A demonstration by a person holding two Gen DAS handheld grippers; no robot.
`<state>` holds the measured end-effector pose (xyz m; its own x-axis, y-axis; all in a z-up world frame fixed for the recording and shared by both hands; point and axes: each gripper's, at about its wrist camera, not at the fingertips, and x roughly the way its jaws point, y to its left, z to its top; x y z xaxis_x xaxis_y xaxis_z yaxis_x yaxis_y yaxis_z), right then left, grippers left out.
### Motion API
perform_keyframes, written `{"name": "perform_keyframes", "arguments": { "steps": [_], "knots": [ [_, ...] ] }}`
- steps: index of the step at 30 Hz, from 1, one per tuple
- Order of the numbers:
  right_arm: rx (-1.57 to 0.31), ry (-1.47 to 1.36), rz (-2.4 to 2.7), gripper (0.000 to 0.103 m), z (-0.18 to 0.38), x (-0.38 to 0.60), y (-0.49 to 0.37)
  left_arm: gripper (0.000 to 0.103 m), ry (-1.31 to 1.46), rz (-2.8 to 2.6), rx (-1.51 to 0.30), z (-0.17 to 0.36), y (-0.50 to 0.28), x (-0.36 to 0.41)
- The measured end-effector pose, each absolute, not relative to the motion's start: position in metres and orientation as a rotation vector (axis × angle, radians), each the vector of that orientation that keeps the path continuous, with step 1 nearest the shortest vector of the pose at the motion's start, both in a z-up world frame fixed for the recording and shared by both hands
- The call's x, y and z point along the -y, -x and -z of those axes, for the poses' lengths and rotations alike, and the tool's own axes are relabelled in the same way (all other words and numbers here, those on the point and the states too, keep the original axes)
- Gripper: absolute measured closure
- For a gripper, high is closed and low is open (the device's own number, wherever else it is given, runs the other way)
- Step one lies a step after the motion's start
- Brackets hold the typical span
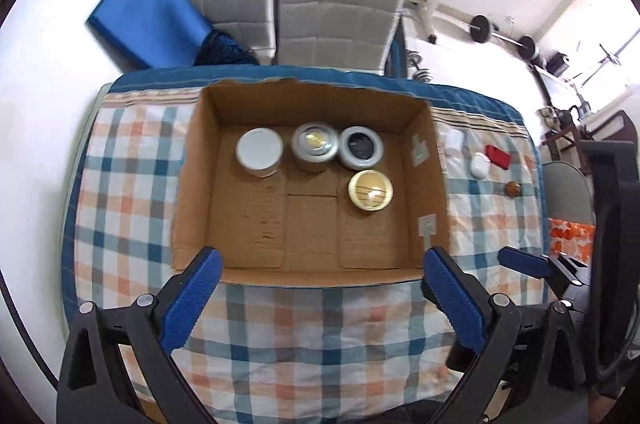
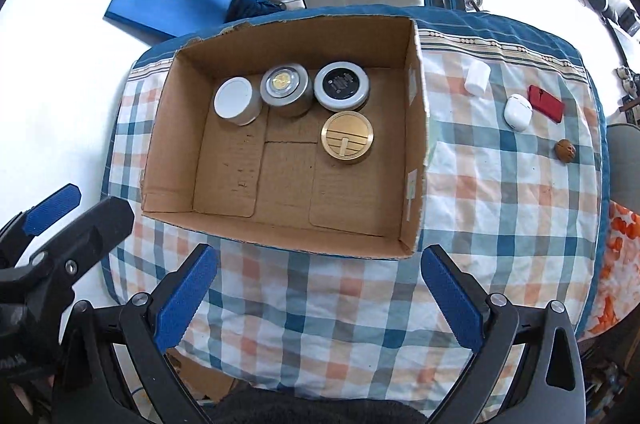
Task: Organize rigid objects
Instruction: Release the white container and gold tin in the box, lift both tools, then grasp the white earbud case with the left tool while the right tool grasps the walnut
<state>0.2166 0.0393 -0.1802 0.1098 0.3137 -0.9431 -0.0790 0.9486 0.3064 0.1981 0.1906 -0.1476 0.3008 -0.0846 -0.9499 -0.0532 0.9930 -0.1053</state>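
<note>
A: Table (image 2: pixel 500 208), checked cloth over it. On it, left of centre, an open carton (image 2: pixel 416 128).

B: Inside the carton?

A: Four round tins. Back row, left to right: white-lid tin (image 2: pixel 234 100), silver tin (image 2: pixel 285 86) with a gold centre, black-top tin (image 2: pixel 341 86). The three sit close together, near the far wall. The gold tin (image 2: pixel 347 139) sits just in front of the black-top one.

B: Outside it?

A: To the right, on the cloth: white bottle (image 2: pixel 477 77) on its side, red case (image 2: pixel 546 103), white earbud case (image 2: pixel 517 112) just beside the red one, small brown ball (image 2: pixel 565 151) nearer, apart.

B: Tongs?

A: Left gripper (image 1: pixel 322 298) spread wide, nothing between the pads, over the carton's near edge. Right gripper (image 2: pixel 320 298) likewise spread and empty, over bare cloth in front of the carton.
</note>
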Motion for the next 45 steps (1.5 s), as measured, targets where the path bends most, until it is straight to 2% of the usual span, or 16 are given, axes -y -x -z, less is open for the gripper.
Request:
{"name": "perform_keyframes", "arguments": {
  "steps": [6, 12, 17, 22, 25, 26, 27, 29, 33, 34, 36, 45],
  "knots": [
    [-1.436, -0.251, -0.203, 0.000, 0.183, 0.030, -0.226, 0.000, 0.087, 0.135, -1.251, 0.141, -0.221, -0.123],
    [-1.446, -0.323, -0.029, 0.000, 0.206, 0.130, -0.250, 0.000, 0.001, 0.247, -1.271, 0.158, -0.269, -0.037],
    [-1.472, -0.390, 0.081, 0.000, 0.244, 0.210, -0.282, 0.000, -0.104, 0.255, -1.294, 0.191, -0.323, 0.026],
    [-1.516, -0.474, 0.126, 0.000, 0.294, 0.266, -0.317, 0.000, -0.139, 0.235, -1.380, 0.248, -0.374, 0.064],
    [-1.540, -0.518, 0.119, 0.011, 0.324, 0.282, -0.335, 0.004, -0.133, 0.259, -1.438, 0.282, -0.391, 0.082],
    [-1.555, -0.525, 0.120, 0.017, 0.334, 0.286, -0.340, 0.011, -0.140, 0.261, -1.464, 0.294, -0.396, 0.088],
    [-1.566, -0.527, 0.118, 0.020, 0.343, 0.286, -0.343, 0.020, -0.142, 0.269, -1.491, 0.306, -0.399, 0.093],
    [-1.586, -0.523, 0.120, 0.023, 0.362, 0.289, -0.350, 0.031, -0.148, 0.267, -1.533, 0.326, -0.404, 0.103],
    [-1.646, -0.561, 0.113, 0.031, 0.401, 0.291, -0.357, 0.032, -0.146, 0.261, -1.580, 0.354, -0.409, 0.111],
    [-1.661, -0.580, 0.108, 0.037, 0.410, 0.291, -0.357, 0.032, -0.139, 0.260, -1.592, 0.360, -0.410, 0.112],
    [-1.678, -0.582, 0.099, 0.060, 0.422, 0.290, -0.356, 0.032, -0.127, 0.264, -1.613, 0.367, -0.410, 0.114],
    [-1.688, -0.540, 0.126, 0.060, 0.421, 0.304, -0.352, 0.032, -0.149, 0.286, -1.677, 0.401, -0.409, 0.138]
  ]
}}
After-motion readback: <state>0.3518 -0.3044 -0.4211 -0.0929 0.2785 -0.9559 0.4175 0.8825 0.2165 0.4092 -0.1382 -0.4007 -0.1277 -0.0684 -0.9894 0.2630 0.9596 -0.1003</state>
